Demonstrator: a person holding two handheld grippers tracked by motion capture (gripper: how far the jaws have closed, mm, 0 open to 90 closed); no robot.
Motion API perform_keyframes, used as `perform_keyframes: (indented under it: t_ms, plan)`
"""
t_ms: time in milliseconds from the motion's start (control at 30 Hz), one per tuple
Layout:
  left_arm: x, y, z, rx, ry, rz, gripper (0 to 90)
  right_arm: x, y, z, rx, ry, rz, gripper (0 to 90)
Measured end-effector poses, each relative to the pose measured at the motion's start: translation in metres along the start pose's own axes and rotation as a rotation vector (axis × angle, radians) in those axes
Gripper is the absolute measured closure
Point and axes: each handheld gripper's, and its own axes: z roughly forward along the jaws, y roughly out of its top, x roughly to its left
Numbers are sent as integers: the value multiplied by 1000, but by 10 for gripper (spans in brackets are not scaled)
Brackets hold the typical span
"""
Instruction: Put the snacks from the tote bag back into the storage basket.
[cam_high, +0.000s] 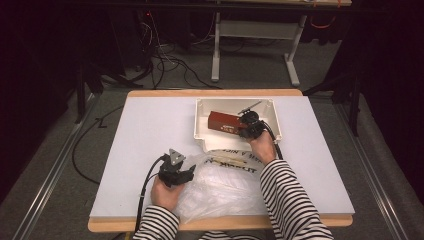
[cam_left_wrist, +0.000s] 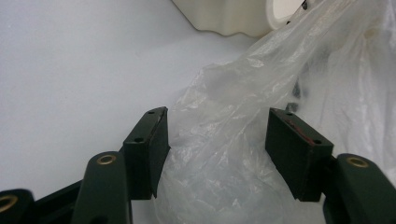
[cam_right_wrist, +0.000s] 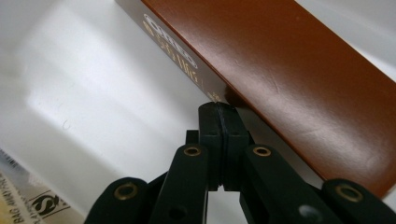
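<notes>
Probably a lab: loose cables (cam_high: 165, 60) on grey carpet, dark curtains, a bare worktable (cam_high: 150, 130).

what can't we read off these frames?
- Left tool: pads sit either side of the plastic bag; contact unclear, film blurs the edges.
- Right tool: shut at the red-brown box; touching or apart unclear, tips cover the spot.
- Box lettering: too blurred and oblique.
- Bag contents: hidden by crumpled film.

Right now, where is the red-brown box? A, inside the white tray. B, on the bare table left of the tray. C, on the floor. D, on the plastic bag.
A: in the high view the red-brown box lies inside the white tray, with the right gripper at its near edge, jaws shut, and the plastic bag nearer the person.
</notes>
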Motion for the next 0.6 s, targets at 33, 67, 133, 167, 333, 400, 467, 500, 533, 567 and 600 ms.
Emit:
perform_keyframes:
  t_ms: [33,67,133,167,333,400,467,500,533,567,600]
  plan:
    - [0,0,0,0,1,0,398,-1,0,0,-4,-5,4,900]
    - [0,0,0,0,0,0,398,-1,1,0,-2,-10,7,900]
    - [0,0,0,0,0,0,398,-3,1,0,7,-20,10,900]
    - [0,0,0,1,1,1,398,-4,2,0,9,-28,16,900]
    - [0,0,0,0,-1,-1,397,-9,4,0,29,-61,39,900]
    - [0,0,0,1,-3,-2,397,-11,4,1,36,-70,39,900]
    - [0,0,0,0,-2,-2,397,-13,5,1,41,-80,51,900]
    - [0,0,0,0,-2,-2,397,-15,5,1,41,-85,62,900]
    - [0,0,0,0,-2,-2,397,-16,5,1,34,-83,68,900]
    - [0,0,0,1,-3,-2,397,-17,6,2,37,-90,67,900]
    - [0,0,0,1,-3,-2,397,-18,6,2,37,-94,68,900]
